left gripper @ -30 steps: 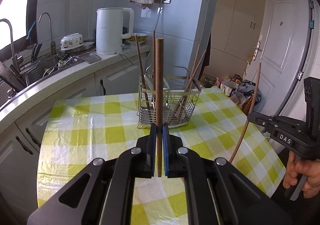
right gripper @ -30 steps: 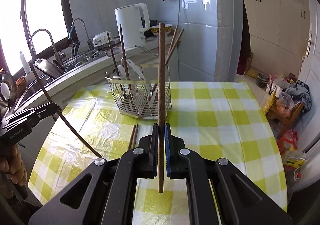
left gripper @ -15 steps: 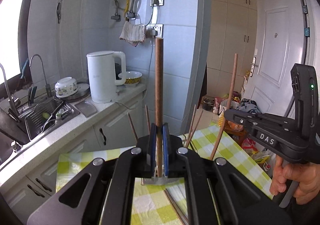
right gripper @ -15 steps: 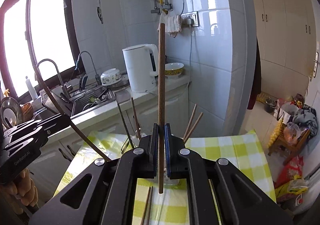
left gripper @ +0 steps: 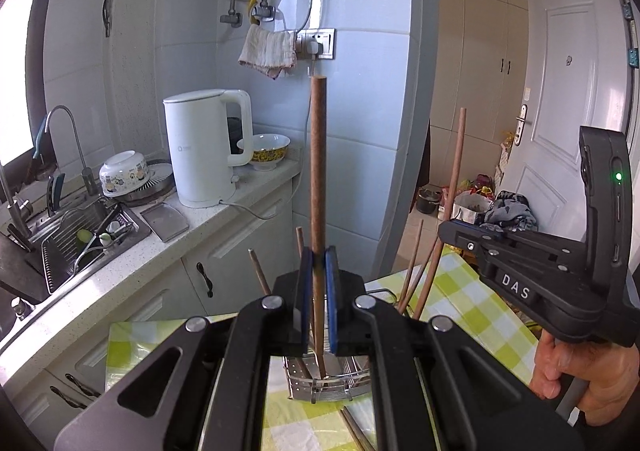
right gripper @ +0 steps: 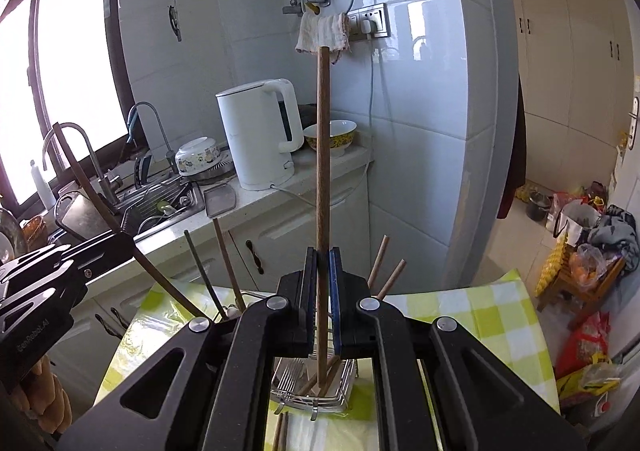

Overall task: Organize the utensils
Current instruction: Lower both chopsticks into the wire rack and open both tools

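My left gripper [left gripper: 319, 263] is shut on a brown wooden chopstick [left gripper: 318, 163], held upright with its lower tip down in the wire utensil basket [left gripper: 324, 387]. My right gripper [right gripper: 322, 263] is shut on another brown chopstick [right gripper: 323, 147], also upright, its lower tip inside the same basket [right gripper: 312, 391]. Several chopsticks stand in the basket [right gripper: 228, 263]. Each gripper shows in the other's view: the right one [left gripper: 532, 279] at the right, the left one [right gripper: 48, 283] at the left. Loose chopsticks [right gripper: 280, 431] lie on the cloth in front of the basket.
The basket stands on a yellow-green checked tablecloth [right gripper: 480, 315]. Behind it is a counter with a white kettle [left gripper: 204, 147], bowls [left gripper: 266, 151] and a sink [left gripper: 80, 235]. A tiled wall corner [left gripper: 400, 131] rises behind the table. Bags [right gripper: 592, 243] lie on the floor at right.
Both grippers have come in over the basket and tipped up, so the table dropped low in view. Both chopstick tips now reach down into the basket.
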`<state>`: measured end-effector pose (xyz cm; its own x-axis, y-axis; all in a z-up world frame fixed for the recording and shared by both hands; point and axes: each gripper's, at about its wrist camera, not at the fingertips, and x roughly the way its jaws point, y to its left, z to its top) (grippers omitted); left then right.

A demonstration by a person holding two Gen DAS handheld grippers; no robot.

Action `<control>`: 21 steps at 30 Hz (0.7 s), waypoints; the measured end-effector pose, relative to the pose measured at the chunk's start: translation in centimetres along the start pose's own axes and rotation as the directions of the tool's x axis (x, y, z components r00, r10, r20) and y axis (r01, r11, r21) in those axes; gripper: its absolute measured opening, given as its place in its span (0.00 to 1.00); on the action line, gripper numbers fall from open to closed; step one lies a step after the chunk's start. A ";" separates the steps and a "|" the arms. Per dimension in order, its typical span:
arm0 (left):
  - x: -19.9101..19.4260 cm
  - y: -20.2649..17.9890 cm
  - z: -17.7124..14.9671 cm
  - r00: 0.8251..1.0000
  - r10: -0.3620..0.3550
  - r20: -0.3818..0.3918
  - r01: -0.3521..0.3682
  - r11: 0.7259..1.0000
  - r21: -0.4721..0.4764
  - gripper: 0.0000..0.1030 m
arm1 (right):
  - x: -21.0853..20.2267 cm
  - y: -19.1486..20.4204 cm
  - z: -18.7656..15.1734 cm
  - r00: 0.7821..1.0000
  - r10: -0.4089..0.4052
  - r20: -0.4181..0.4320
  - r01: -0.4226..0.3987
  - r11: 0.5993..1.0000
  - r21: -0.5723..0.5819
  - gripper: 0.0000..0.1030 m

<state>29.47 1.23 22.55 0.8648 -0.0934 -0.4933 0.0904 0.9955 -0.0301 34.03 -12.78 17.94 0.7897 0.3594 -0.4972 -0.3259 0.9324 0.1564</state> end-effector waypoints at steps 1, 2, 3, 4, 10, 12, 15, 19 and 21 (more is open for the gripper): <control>0.5 0.0 -0.1 1.000 0.002 -0.005 -0.002 1.000 -0.001 0.06 | 0.3 -0.2 -0.1 1.000 -0.002 0.001 0.002 1.000 0.003 0.06; 0.9 0.1 -0.2 1.000 0.002 -0.011 -0.002 1.000 -0.001 0.06 | 0.6 -0.5 -0.2 1.000 -0.005 -0.001 0.005 1.000 0.008 0.06; 1.2 0.1 -0.4 1.000 0.003 -0.018 -0.003 1.000 -0.003 0.06 | 0.8 -0.7 -0.3 1.000 -0.007 -0.004 0.007 1.000 0.012 0.06; 1.6 0.2 -0.6 1.000 0.003 -0.024 -0.003 1.000 -0.003 0.06 | 1.1 -0.9 -0.4 1.000 -0.010 -0.009 0.010 1.000 0.014 0.06; 3.0 0.0 -1.9 0.998 0.000 -0.056 0.000 1.000 0.002 0.06 | 2.8 -1.2 -1.9 0.999 -0.009 -0.050 0.010 1.000 0.018 0.06; 3.4 0.0 -2.2 0.998 0.002 -0.067 -0.002 1.000 0.004 0.06 | 3.1 -1.4 -2.3 0.998 -0.009 -0.061 0.010 1.000 0.020 0.06; 3.9 0.1 -2.8 0.996 0.005 -0.086 -0.005 1.000 0.002 0.06 | 3.4 -1.6 -2.8 0.997 -0.008 -0.072 0.009 1.000 0.023 0.06; 4.7 0.2 -3.5 0.993 0.002 -0.114 -0.003 1.000 -0.003 0.06 | 4.0 -1.8 -3.5 0.995 -0.005 -0.095 0.008 1.000 0.028 0.06; 5.0 0.2 -3.7 0.991 0.004 -0.130 -0.004 1.000 0.000 0.06 | 4.3 -1.9 -3.7 0.994 -0.002 -0.107 0.005 0.999 0.032 0.06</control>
<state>31.96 1.02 16.84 0.7935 -0.0866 -0.6024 0.0872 0.9958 -0.0283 36.09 -13.17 12.32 0.7299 0.3517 -0.5861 -0.3049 0.9349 0.1814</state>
